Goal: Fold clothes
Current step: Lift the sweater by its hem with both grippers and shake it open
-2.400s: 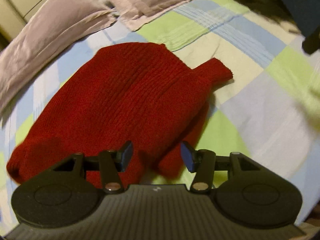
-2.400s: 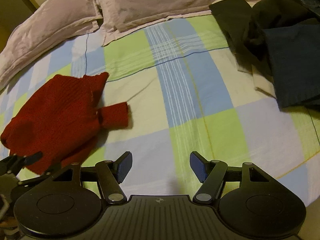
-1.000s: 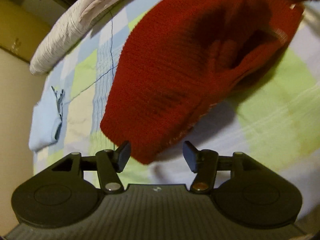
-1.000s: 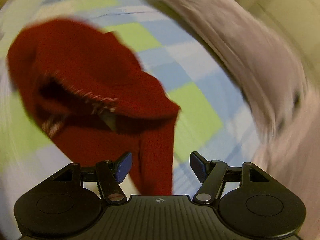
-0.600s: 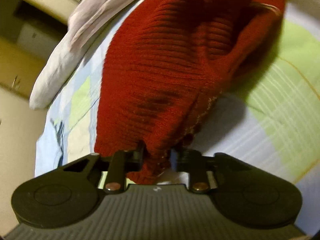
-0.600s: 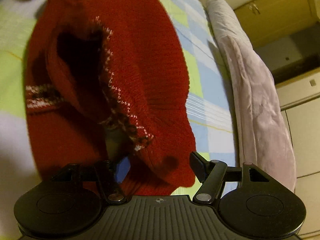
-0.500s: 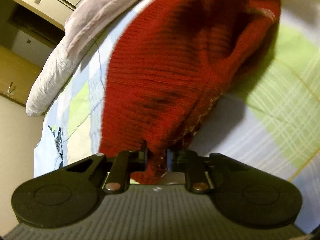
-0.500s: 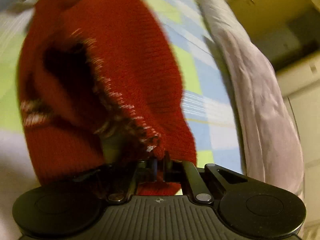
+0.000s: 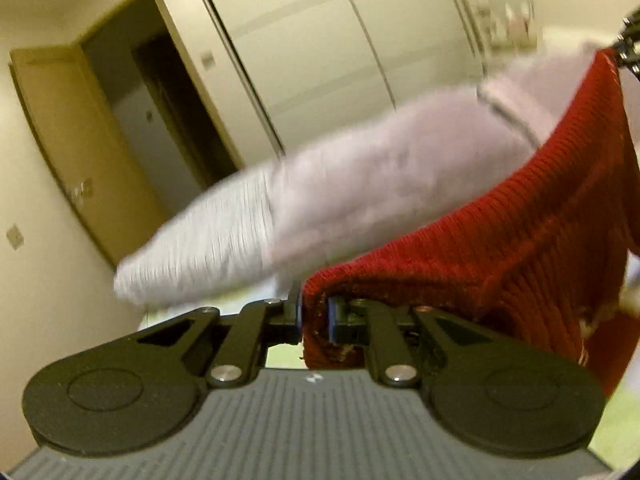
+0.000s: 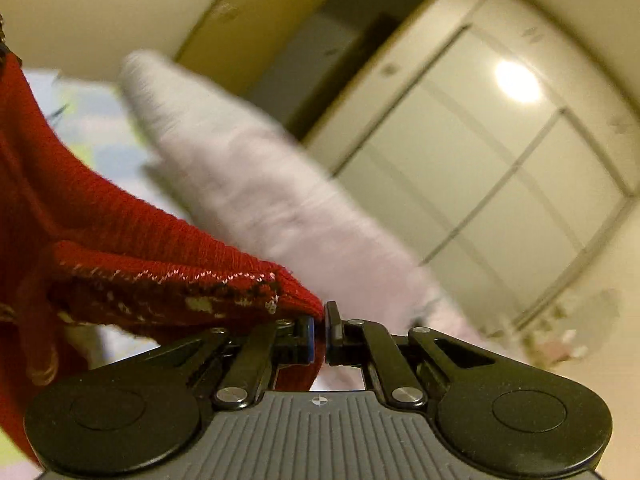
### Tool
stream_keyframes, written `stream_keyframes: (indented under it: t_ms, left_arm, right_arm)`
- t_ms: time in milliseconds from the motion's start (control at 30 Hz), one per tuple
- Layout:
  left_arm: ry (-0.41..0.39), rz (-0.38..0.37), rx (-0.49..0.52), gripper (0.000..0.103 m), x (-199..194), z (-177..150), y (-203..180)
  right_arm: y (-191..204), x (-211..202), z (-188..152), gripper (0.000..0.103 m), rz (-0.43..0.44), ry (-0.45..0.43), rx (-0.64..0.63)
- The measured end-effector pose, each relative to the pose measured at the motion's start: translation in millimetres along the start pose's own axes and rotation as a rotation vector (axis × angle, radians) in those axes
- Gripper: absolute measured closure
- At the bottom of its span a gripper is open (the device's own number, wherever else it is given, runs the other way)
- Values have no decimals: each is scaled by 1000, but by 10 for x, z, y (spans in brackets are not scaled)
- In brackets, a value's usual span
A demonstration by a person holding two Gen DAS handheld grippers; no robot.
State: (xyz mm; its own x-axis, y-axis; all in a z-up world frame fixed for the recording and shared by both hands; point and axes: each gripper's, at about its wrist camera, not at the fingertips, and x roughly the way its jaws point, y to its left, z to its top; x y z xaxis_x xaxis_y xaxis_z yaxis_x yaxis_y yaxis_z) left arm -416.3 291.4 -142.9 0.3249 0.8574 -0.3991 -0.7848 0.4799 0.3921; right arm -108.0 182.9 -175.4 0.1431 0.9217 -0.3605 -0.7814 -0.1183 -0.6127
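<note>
On the left side, the left gripper (image 9: 314, 320) is squeezed tight on one corner of the red sweater (image 9: 540, 236). Its two black fingers pinch the thick knit edge between them, with only the cloth in the gap. From that corner the red sweater stretches up and to the right, held up in the air. At the far top right of the left wrist view, a small dark bit of the other tool shows at the sweater's far corner.

Behind the red sweater lies a long pale pillow (image 9: 320, 204). It looks blurry. Left of the pillow is a dark open doorway (image 9: 160, 112). Above the pillow stand the pale wardrobe doors (image 9: 340, 40), with a bright spot of light on them.

On the right side, the right gripper (image 10: 319, 328) is also squeezed nearly all the way closed, and it nips the other corner of the red sweater (image 10: 120, 240). A white zigzag pattern (image 10: 180, 276) runs along the sweater's edge close to that gripper. The sweater hangs off to the left of it, with a bit of the checked bed sheet (image 10: 88, 120) showing past the sweater, beside the pillow (image 10: 260, 184).
</note>
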Motion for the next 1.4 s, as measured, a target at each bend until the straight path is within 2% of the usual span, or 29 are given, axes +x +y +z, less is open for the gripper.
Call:
stream_keyframes:
  t_ms: [133,200,333,433,600,733,867,967,1067,1133,1167,1200,1233,1267,1300,1333,1367,1400]
  left_arm:
    - [-136,24,-60,92,-385,487,50]
    - [-188,25,-94,92,-526,693,119]
    - [-265,52,-109,92,-1019,927,23]
    - [-292,68,-121,92,-1383,1018,-87]
    - [-302,107,-109,92,-1956,1083,-255]
    - [-333,118,-76,92,-2207,1332,-307]
    - [-369,107,-29,92,-2285,1663,-286]
    - [-362,55,19,92,-1904,1902,-318]
    - [-282,-37,21,92,-1222,2051,-425]
    - [-160,-121,-1,86,-449,2087,-583]
    - [-97,-157,-9,81,-61,2095,-666]
    - [-29,-192,-10,68,325,2081,-758]
    - [58,-228,13,65,703,1992,-885]
    - [144,-263,35,62,1082,1902,-1011]
    - [231,-297,57,60,1460,1813,-1138]
    - [317,-327,82,60,1814,1704,-1271]
    - [384,-332,110,61,2052,1533,-1402]
    - [397,-316,128,65,2168,1387,-1451]
  right_arm:
    - [-427,-435,317,101,-149,-77,54]
    - [-643,-692,398,101,-191,-124,60]
    - [-985,-1211,483,101,-253,-217,57]
    - [-1158,-1644,420,101,-257,-257,53]
    - [-1213,-2208,249,101,-209,-282,17]
    - [-1280,-2558,185,101,-176,-288,31]
    - [-1478,-2681,283,101,-191,-298,45]
    - [-1629,-2568,383,101,-217,-278,46]
    - [-1766,-2065,377,101,-231,-185,61]
    - [-1854,-1670,364,100,-228,-108,80]
    - [-1891,-1340,329,100,-200,-35,107]
    - [-1905,-938,263,99,-168,58,131]
    - [-1865,-501,160,95,-143,171,127]
    - [-1788,-101,42,65,-137,286,97]
    - [-1687,290,-109,26,-133,403,61]
    - [-1561,611,-296,22,-118,507,23]
    - [-1448,784,-463,22,-91,579,15]
    - [-1344,858,-617,22,-75,634,35]
